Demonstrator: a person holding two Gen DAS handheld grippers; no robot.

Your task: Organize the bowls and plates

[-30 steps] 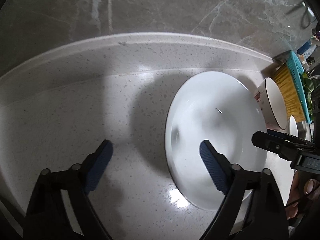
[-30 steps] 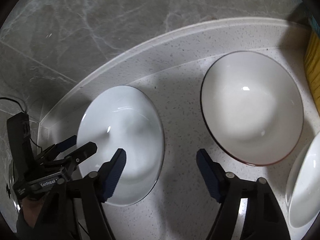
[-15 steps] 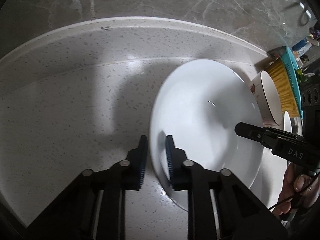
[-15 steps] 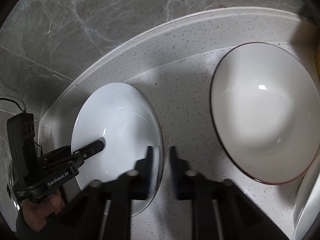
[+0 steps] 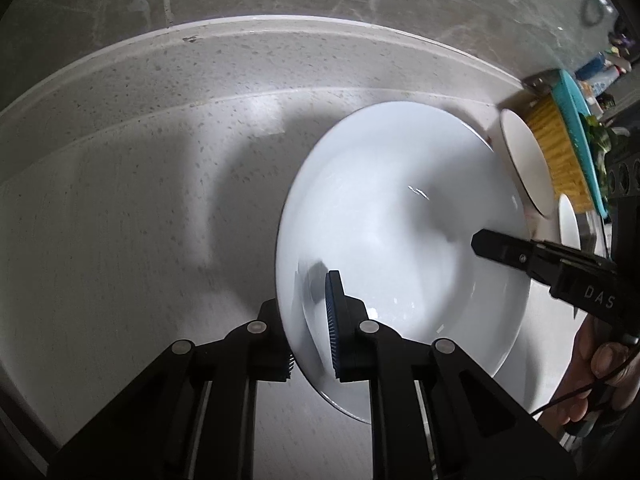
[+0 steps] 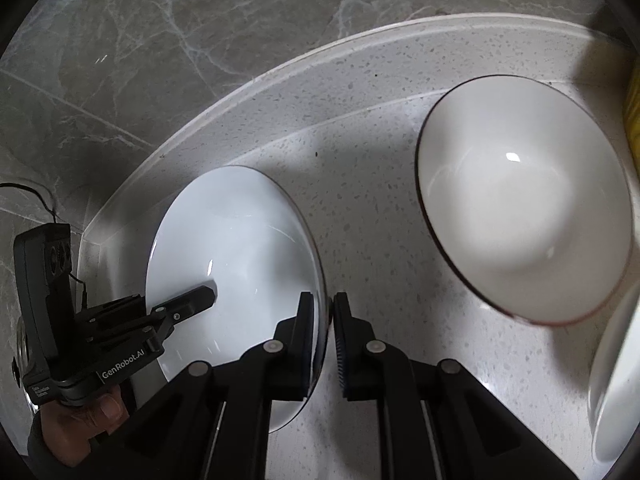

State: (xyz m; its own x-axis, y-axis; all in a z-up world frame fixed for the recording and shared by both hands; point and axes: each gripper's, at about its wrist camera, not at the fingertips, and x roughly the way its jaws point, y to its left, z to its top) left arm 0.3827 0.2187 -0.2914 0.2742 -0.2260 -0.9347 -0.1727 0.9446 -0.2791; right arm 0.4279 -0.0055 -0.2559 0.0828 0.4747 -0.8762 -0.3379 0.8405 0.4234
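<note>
White glazed ceramic is filling the middle of both views: a wide, shallow white plate [image 5: 400,240] is sitting on the speckled pale countertop [image 5: 140,220], with both tools pinching its rim from opposite sides.

In the left wrist view, the left gripper [image 5: 310,332] is clamping the plate's edge at about 7 o'clock, one blue ribbed pad [image 5: 332,320] pressing on the inner face and the other finger tucked under the outside of the rim. The right gripper [image 5: 520,256] is reaching in from 3 o'clock, its black tip lying over the plate's far edge, with a hand [image 5: 600,368] holding its handle at 4 o'clock.

In the right wrist view, the right gripper [image 6: 330,336] is squeezing the plate [image 6: 232,264] at its edge near 5 o'clock, the thin rim caught between the two nearly closed fingers. The left gripper [image 6: 196,300] is coming in from 8 o'clock, its tip resting on the plate's inner surface.

A white bowl [image 6: 524,216] with a thin dark rim is standing at 2 o'clock in the right wrist view, apart from the plate on bare counter. Another white dish [image 6: 616,380] is showing partly at 4 o'clock, just beside the bowl. In the left wrist view, the same bowl [image 5: 524,160] is appearing at 2 o'clock behind the plate, with a yellow and teal rack [image 5: 568,148] just beyond it. Grey marbled wall tile [image 6: 160,60] is rising behind the counter's raised edge.
</note>
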